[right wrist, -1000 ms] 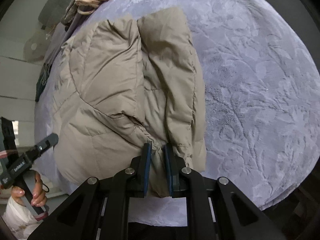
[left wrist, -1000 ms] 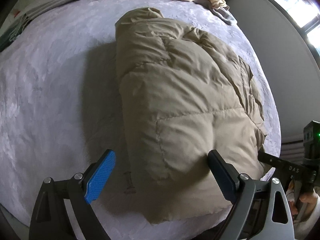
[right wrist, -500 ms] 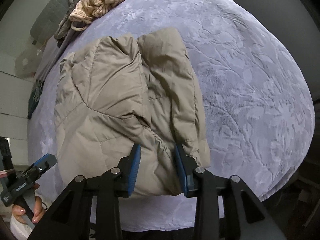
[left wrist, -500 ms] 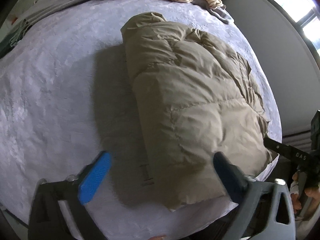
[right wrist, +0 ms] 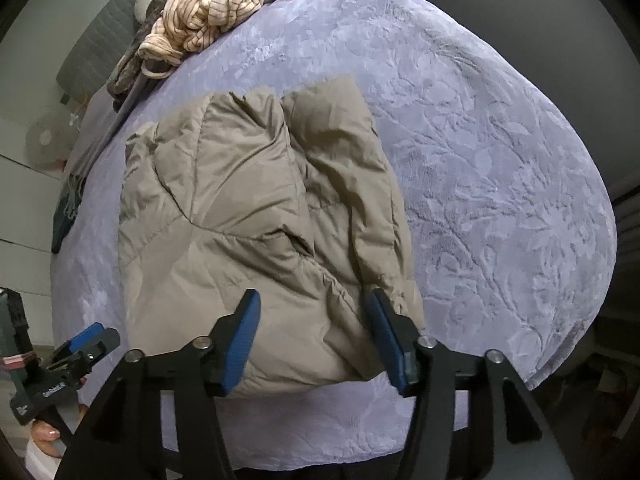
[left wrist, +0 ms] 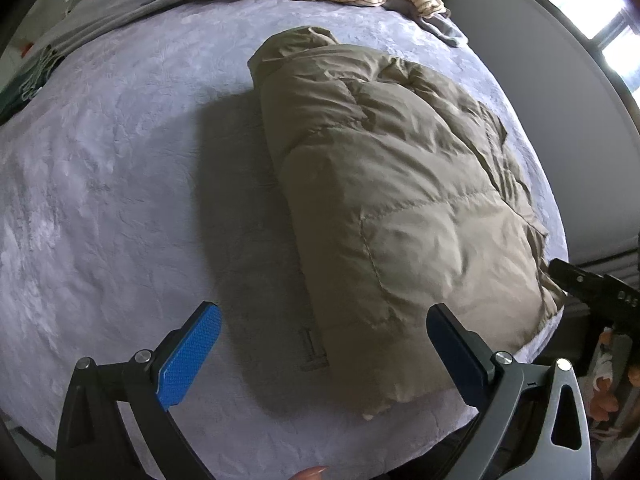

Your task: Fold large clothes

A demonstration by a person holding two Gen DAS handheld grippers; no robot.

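The bed (right wrist: pixel 500 168) fills almost everything I see, covered in a lavender plush blanket (left wrist: pixel 104 184) embossed with a leaf pattern. At its far edge, near a grey padded headboard, a heap of striped cream knitwear (right wrist: pixel 208 12) lies with some darker clothes beside it. A bright window shows at the upper right of my left view.

The khaki puffer jacket (left wrist: pixel 400 184) lies toward the near edge of the bed, already doubled lengthwise into a long, thick bundle that runs from the near edge up toward the middle. From my right side I see one folded panel lying over another, with a deep crease between them and an elastic-gathered cuff or hem close to my fingers.

I judge it light but bulky: quilted, air-filled, with a slick shell that will slide on itself and spring back open if I let go too early. A pinch on a single layer would probably slip, so I would take hold at the stitched hem or the gathered edge at the near end, where the seam gives the pads something firm, and press the air out as I fold.

My left hand-held gripper (left wrist: pixel 320 352) hangs over the near left side of the bundle with its jaws spread as wide as they go, nothing clamped. My right hand-held gripper (right wrist: pixel 312 336) is opening, the jacket's near edge showing between its blue pads (right wrist: pixel 242 344), which are clear of the fabric.
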